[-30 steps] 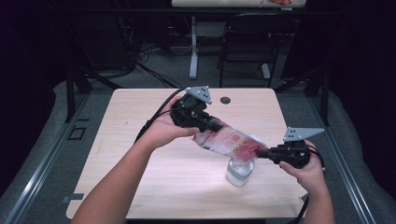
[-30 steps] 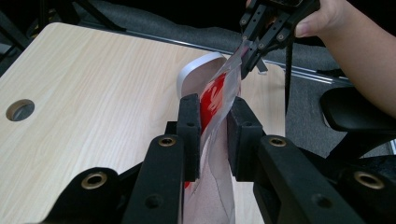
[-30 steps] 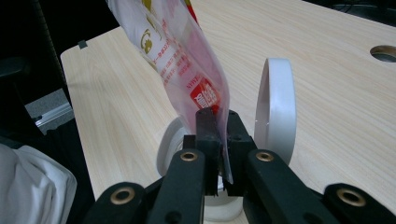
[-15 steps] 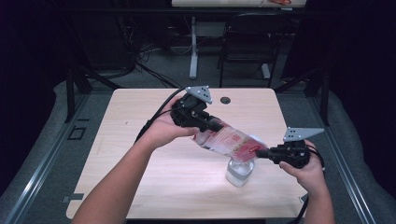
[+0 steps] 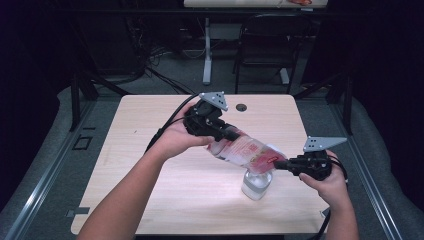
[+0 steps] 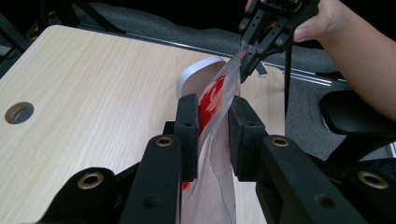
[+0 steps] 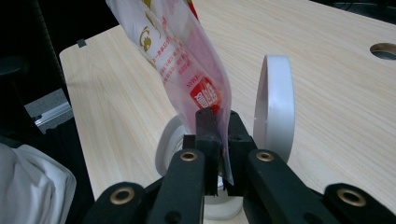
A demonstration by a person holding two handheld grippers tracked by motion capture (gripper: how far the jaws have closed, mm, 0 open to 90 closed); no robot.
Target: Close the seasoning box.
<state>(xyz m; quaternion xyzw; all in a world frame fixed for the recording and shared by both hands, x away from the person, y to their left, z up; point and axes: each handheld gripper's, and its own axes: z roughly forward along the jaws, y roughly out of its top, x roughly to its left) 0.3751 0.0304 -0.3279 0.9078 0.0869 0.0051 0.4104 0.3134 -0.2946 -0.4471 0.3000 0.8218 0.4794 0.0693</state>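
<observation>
Over the white jar (image 5: 257,183) we held the pouch (image 5: 245,152) tilted, right gripper (image 5: 283,163) clamped on its lower corner, left gripper (image 5: 231,135) gripping its upper end; nothing shifted, so pouring continued.

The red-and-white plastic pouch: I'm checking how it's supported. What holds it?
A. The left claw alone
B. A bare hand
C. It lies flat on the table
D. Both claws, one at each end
D: the left claw clamps one end of the red-and-white plastic pouch and the right claw pinches the other, above the white round container.
</observation>
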